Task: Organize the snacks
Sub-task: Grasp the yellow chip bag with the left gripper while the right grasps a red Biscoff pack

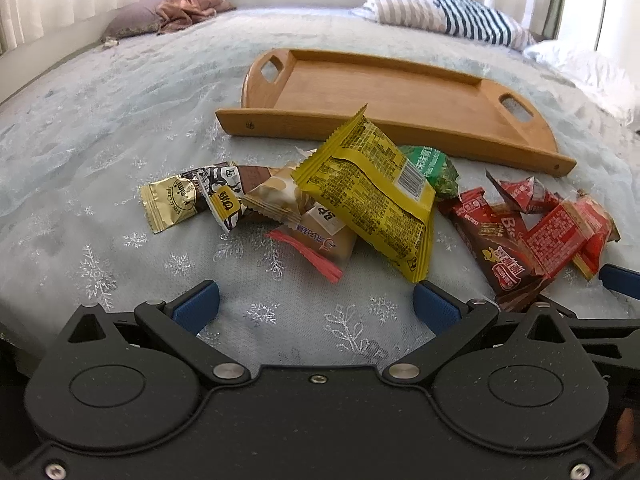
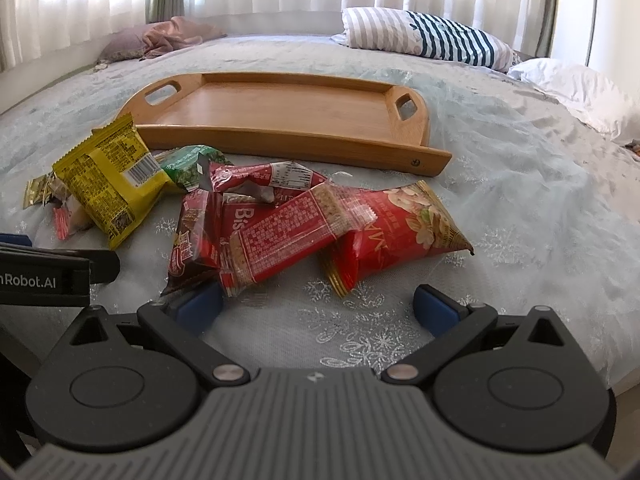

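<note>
A pile of snack packets lies on the bed in front of an empty wooden tray (image 1: 384,92) (image 2: 280,112). A yellow packet (image 1: 372,192) (image 2: 108,184) leans on smaller beige and gold packets (image 1: 272,196). A green packet (image 1: 434,172) (image 2: 192,164) lies behind it. Several red packets (image 1: 536,232) (image 2: 276,228) and a red nut bag (image 2: 404,228) lie to the right. My left gripper (image 1: 316,306) is open and empty just short of the yellow packet. My right gripper (image 2: 318,306) is open and empty just short of the red packets.
The bed has a pale blue snowflake cover (image 1: 100,128). A striped pillow (image 2: 432,36) and a white pillow (image 2: 576,88) lie at the back right. A purple pillow with pink cloth (image 1: 168,16) lies at the back left. Curtains hang behind.
</note>
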Tool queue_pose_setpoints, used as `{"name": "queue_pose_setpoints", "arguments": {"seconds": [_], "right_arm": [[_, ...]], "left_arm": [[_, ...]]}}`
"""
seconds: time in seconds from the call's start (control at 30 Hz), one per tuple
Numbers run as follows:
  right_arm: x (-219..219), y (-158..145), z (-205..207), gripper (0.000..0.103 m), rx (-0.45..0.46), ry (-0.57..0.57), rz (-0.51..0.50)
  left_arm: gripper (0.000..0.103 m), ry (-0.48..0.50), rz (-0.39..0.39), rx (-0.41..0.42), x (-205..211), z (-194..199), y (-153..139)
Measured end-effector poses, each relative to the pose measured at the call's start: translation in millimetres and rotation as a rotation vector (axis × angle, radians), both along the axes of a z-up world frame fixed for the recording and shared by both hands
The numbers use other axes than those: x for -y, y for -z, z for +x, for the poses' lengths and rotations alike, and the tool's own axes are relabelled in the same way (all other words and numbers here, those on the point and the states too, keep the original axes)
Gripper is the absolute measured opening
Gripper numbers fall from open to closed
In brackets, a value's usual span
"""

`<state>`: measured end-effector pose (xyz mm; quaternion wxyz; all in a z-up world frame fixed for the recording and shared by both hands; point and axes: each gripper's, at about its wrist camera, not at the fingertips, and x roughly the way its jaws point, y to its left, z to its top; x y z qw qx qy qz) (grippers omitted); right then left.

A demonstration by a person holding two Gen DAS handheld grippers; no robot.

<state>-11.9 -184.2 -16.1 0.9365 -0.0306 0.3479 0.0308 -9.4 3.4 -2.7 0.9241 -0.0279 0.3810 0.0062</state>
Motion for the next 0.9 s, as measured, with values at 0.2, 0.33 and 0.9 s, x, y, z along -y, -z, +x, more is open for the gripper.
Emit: {"name": "queue_pose_setpoints", "arguments": {"seconds": [0.2,0.33,0.9], "right_arm": [[8,-6,-13,0.101,0.058,-0.001,0.048],[11,-14,-24,0.096,0.135,-0.002,0.044],[-18,-13,-28,0.074,0.231,-0.082,-0.155]], "left_arm": [[0.100,0.022,-0.014,-0.009,-2,-1,-8],[0.093,0.046,-0.092,0.022,-5,-9,-19],[0.042,0.113,0.064,0.182,14,1,-44]]}}
